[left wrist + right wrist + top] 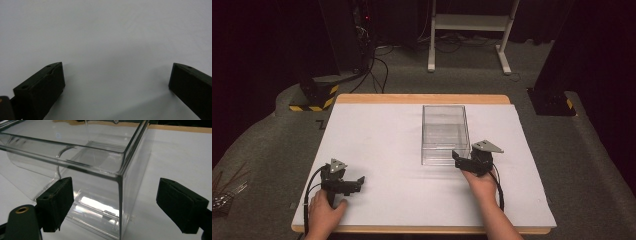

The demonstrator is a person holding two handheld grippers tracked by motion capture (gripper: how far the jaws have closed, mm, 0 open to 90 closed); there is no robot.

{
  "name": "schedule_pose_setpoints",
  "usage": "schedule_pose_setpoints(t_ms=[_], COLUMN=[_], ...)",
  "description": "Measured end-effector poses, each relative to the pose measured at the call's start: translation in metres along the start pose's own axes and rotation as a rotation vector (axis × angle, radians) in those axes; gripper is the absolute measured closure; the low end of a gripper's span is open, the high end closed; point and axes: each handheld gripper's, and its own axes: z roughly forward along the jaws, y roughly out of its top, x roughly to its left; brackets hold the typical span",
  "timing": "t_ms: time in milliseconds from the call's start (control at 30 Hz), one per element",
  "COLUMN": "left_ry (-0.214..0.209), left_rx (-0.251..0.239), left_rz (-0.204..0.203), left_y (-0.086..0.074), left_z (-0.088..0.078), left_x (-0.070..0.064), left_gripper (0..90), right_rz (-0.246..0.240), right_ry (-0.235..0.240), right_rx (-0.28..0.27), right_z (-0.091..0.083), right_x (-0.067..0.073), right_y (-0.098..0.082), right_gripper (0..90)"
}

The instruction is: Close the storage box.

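A clear, empty plastic box (444, 131) stands on the white table top (377, 145), right of centre. My right gripper (455, 156) is at the box's near right corner, held by a hand. In the right gripper view that corner of the box (100, 170) lies between the jaws of the right gripper (117, 202). The left pad sits against the near wall and the right pad stands well off the side wall, so the gripper is open. My left gripper (360, 181) rests near the table's front left. Its jaws are wide open over bare table in the left gripper view (117, 77).
The table has a wooden rim (422, 99) at the back. Behind it on the carpet are a white frame's legs (504, 55), cables (379, 70), a yellow-black striped base (314, 97) at the left and a black stand (552, 97) at the right.
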Motion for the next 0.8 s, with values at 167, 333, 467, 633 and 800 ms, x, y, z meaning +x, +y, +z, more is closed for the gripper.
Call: schedule_pose_setpoints(t_ms=[167,333,467,633,800], left_ry=[0.000,0.000,0.000,0.000,0.000], left_rx=[-0.001,0.000,0.000,0.000,0.000], left_rz=[-0.001,0.000,0.000,0.000,-0.001], left_y=[0.000,0.000,0.000,0.000,0.000], left_z=[0.000,0.000,0.000,0.000,0.000], left_x=[0.000,0.000,0.000,0.000,0.000], left_gripper=[0.5,0.5,0.5,0.5,0.5], right_rz=[-0.011,-0.013,-0.019,-0.021,-0.027], right_ry=[0.012,0.018,0.022,0.022,0.012], right_rx=[-0.003,-0.016,-0.030,-0.040,-0.040], right_z=[-0.011,-0.023,-0.034,-0.048,-0.062], right_x=[0.002,0.000,-0.001,-0.004,-0.009], right_y=[-0.004,-0.007,-0.010,-0.014,-0.019], right_gripper=[14.8,14.8,14.9,15.0,15.2])
